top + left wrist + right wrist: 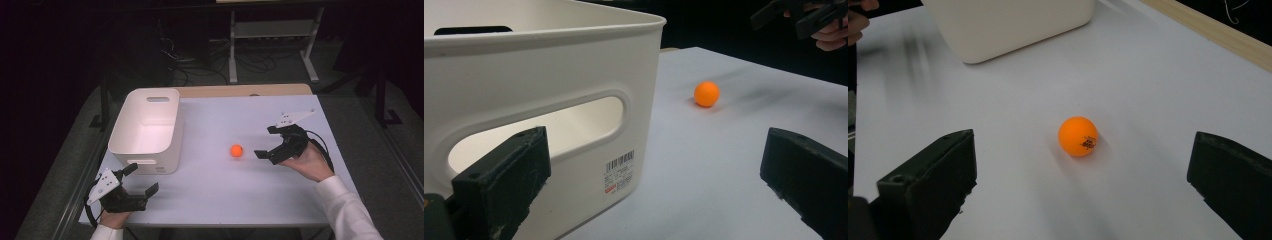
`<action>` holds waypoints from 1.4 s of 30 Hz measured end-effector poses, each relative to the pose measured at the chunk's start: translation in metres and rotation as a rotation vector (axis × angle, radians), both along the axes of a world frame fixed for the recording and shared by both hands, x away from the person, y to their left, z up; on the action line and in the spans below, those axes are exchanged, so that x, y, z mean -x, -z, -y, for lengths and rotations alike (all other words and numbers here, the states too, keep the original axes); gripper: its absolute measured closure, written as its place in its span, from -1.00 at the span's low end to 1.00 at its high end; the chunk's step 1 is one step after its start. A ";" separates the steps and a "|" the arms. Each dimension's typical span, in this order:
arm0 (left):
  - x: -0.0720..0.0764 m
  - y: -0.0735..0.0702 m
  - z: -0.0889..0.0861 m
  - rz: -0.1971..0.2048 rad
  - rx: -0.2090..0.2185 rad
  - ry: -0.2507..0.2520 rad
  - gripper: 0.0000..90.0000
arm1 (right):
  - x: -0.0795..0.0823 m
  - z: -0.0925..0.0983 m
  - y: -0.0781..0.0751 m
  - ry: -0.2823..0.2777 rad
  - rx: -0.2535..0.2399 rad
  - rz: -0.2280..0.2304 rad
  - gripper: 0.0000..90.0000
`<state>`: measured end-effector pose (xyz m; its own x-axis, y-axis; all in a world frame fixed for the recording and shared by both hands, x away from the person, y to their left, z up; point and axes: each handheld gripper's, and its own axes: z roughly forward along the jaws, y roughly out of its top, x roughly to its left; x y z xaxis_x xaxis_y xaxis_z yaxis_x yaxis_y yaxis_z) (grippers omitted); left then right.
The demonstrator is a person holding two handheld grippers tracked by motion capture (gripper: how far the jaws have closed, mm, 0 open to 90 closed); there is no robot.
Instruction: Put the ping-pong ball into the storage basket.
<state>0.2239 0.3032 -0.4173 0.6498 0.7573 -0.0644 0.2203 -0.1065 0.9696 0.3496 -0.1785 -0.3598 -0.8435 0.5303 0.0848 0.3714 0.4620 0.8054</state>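
An orange ball [236, 150] lies on the white table [215, 200], right of a white plastic bin [148, 131]. My right gripper [267, 142] is open and points at the ball from the right, a short way off it. In the right gripper view the ball [1078, 136] sits between and beyond the two black jaws. My left gripper [141, 179] is open near the table's front left corner, just in front of the bin. The left gripper view has the bin's handle wall [539, 130] close by and the ball [706, 93] farther off.
The bin is empty and has a barcode label [619, 171] on its near wall. A wooden strip [245, 90] runs along the table's far edge. Beyond it are a dark floor, cables and a white frame [272, 35].
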 end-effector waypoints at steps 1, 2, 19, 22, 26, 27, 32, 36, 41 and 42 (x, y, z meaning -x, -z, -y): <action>0.000 0.000 0.000 0.000 0.000 0.000 -1.00 | 0.000 -0.001 0.000 -0.003 0.002 -0.004 -1.00; 0.000 0.000 0.000 0.000 0.000 0.000 -1.00 | 0.000 -0.002 -0.001 -0.003 0.003 -0.009 -1.00; 0.000 0.000 0.000 -0.003 -0.002 0.001 -1.00 | -0.014 -0.020 -0.002 -0.051 0.022 -0.030 -1.00; 0.000 0.000 0.000 -0.003 -0.002 0.001 -1.00 | -0.016 -0.022 -0.002 -0.060 0.025 -0.036 -1.00; 0.000 0.000 0.000 -0.003 -0.002 0.001 -1.00 | -0.019 -0.025 -0.001 -0.067 0.029 -0.043 -1.00; 0.000 0.000 0.000 -0.003 -0.002 0.001 -1.00 | -0.020 -0.026 0.000 -0.071 0.030 -0.046 -1.00; 0.000 0.000 0.000 -0.004 -0.006 0.002 -1.00 | -0.022 -0.030 0.001 -0.084 0.039 -0.062 -1.00; 0.000 0.000 0.000 -0.004 -0.005 0.002 -1.00 | -0.024 -0.035 0.003 -0.100 0.050 -0.071 -1.00; 0.000 0.000 0.000 -0.004 -0.004 0.002 -1.00 | -0.027 -0.040 0.004 -0.111 0.057 -0.078 -1.00; 0.000 0.000 0.000 -0.003 -0.003 0.002 -1.00 | -0.027 -0.041 0.004 -0.110 0.057 -0.084 -1.00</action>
